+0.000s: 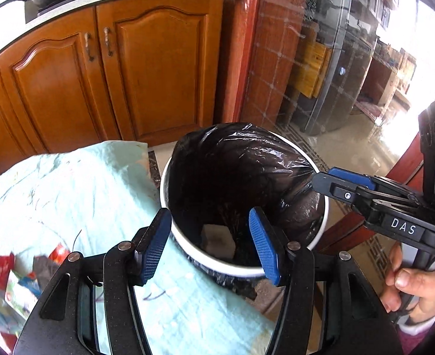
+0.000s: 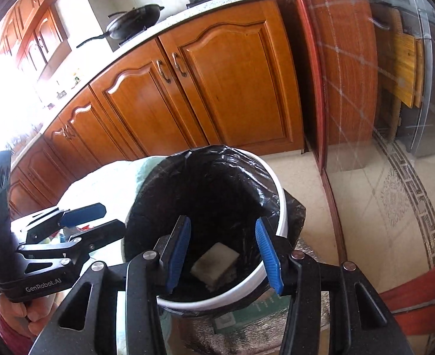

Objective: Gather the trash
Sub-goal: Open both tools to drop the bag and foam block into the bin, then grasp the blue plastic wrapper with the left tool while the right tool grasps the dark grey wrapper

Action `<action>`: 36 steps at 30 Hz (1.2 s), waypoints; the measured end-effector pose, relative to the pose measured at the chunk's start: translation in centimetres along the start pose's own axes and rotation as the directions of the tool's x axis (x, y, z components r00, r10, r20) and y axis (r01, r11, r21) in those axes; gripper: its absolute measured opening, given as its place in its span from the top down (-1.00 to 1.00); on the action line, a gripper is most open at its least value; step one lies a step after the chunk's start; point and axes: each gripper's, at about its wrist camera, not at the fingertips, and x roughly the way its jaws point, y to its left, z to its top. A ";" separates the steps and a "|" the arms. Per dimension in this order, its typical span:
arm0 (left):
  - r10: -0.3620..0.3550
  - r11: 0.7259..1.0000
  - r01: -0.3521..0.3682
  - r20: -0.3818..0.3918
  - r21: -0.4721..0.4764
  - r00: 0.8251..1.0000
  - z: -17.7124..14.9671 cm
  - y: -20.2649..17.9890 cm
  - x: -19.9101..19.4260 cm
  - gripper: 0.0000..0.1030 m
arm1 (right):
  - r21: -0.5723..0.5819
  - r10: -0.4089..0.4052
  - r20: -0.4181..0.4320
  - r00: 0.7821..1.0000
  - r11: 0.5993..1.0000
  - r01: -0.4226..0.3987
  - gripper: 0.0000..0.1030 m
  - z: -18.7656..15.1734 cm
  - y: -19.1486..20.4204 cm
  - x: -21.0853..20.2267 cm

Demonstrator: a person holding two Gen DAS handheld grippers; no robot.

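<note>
A: Status of both grippers?

B: Left gripper (image 1: 210,244) jaws stand apart, empty, over the near rim of the white bin (image 2: 278,207). Right gripper (image 2: 223,254) jaws also stand apart, empty, above the bin mouth. A pale sponge-like block (image 2: 216,261) lies at the bottom, inside the black liner (image 1: 241,159).

A: Remaining trash?

B: Wrappers (image 1: 16,275) lie on the blue-clothed bench (image 1: 78,183), left of the bin.

A: Risks?

B: The liner's right edge bunches against a right jaw; a snag could drag it off the rim. Thin wrappers may slip from a shallow pinch.

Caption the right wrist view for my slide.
Right gripper open above the black-lined white bin, a pale sponge-like block inside.
</note>
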 end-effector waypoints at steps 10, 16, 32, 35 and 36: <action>0.023 0.991 -0.014 0.065 -0.131 0.998 -4.5 4.2 -5.4 -0.08 | 0.034 0.079 0.041 0.996 0.996 -0.081 -0.15 -2.9 3.0 -2.2; 0.052 0.979 -0.034 0.086 -0.199 0.995 -7.0 6.9 -8.2 -0.08 | 0.019 0.139 0.021 0.990 0.990 -0.139 -0.16 -4.6 6.2 -2.4; 0.162 0.927 -0.116 0.103 -0.356 0.981 -11.9 15.6 -12.7 -0.10 | -0.075 0.232 -0.069 0.970 0.969 -0.237 -0.16 -6.6 15.0 0.7; 0.182 0.920 -0.133 0.101 -0.369 0.978 -12.2 16.8 -13.1 -0.10 | -0.086 0.240 -0.077 0.968 0.965 -0.246 -0.16 -6.6 16.2 1.4; 0.188 0.917 -0.138 0.101 -0.373 0.977 -12.5 17.1 -13.2 -0.10 | -0.089 0.244 -0.079 0.967 0.964 -0.250 -0.16 -6.6 16.5 1.6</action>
